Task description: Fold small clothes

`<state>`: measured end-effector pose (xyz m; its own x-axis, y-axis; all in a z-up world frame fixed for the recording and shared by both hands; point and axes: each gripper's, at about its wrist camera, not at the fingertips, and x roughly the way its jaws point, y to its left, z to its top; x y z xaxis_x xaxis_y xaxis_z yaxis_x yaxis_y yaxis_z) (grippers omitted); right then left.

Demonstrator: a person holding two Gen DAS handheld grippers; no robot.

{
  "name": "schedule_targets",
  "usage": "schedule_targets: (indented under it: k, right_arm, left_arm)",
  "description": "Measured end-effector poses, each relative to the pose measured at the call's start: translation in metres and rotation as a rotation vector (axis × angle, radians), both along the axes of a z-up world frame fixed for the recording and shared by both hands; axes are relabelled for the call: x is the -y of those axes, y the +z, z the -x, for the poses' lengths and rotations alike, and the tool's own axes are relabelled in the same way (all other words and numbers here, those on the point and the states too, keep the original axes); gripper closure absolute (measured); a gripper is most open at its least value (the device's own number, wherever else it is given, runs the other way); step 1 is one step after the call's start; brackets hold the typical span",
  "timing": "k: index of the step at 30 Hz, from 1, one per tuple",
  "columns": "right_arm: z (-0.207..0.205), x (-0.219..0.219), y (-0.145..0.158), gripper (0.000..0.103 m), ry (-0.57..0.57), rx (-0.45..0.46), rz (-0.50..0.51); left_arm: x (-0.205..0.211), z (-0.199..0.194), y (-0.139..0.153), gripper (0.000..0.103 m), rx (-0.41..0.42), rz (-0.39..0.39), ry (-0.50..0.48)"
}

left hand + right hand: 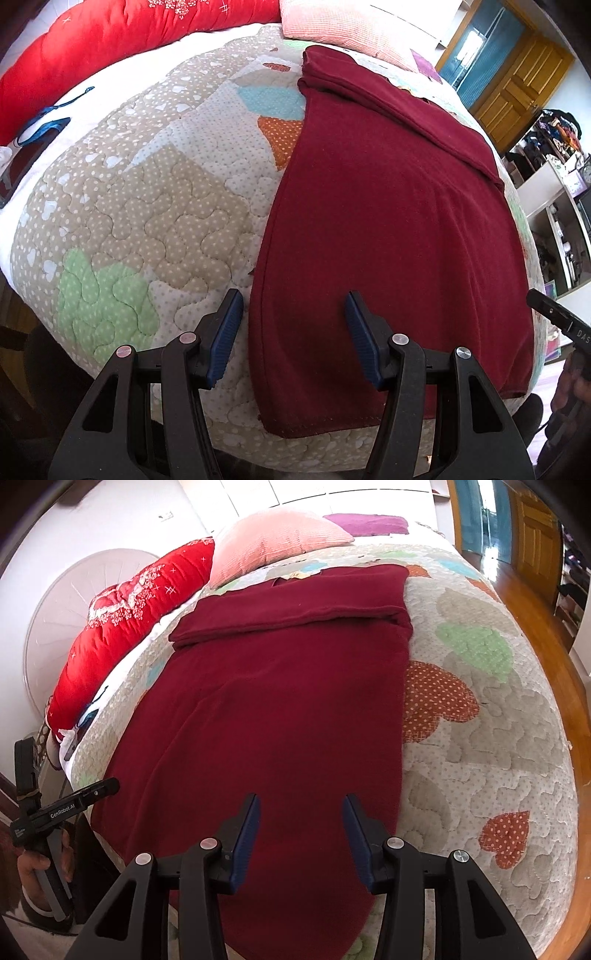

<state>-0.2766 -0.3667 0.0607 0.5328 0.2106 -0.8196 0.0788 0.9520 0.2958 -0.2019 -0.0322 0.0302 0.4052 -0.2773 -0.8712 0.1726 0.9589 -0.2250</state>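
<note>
Patchwork quilted bedspread [140,206] fills both frames, dark red knit garment [388,229] lying flat on it centre-right with its far end folded over, left gripper [293,306] and right gripper [301,808] both part-open above the near hem, gripping nothing.

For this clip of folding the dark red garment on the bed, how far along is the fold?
Done: the dark red garment lies flat on the quilt, with its far end already folded over into a band across the top. In hand: nothing; the left tool and right tool are both open above the near hem. Left: gripping the near edge and folding the long body.
</note>
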Motion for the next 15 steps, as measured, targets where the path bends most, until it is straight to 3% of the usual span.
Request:
schedule_targets:
  k: [15]
  right_arm:
    - [0.0064, 0.0067, -0.006, 0.058, 0.01, -0.035, -0.021]
  left_arm:
    - [-0.0037, 0.0013, 0.0032, 0.046, 0.01, -0.033, -0.029]
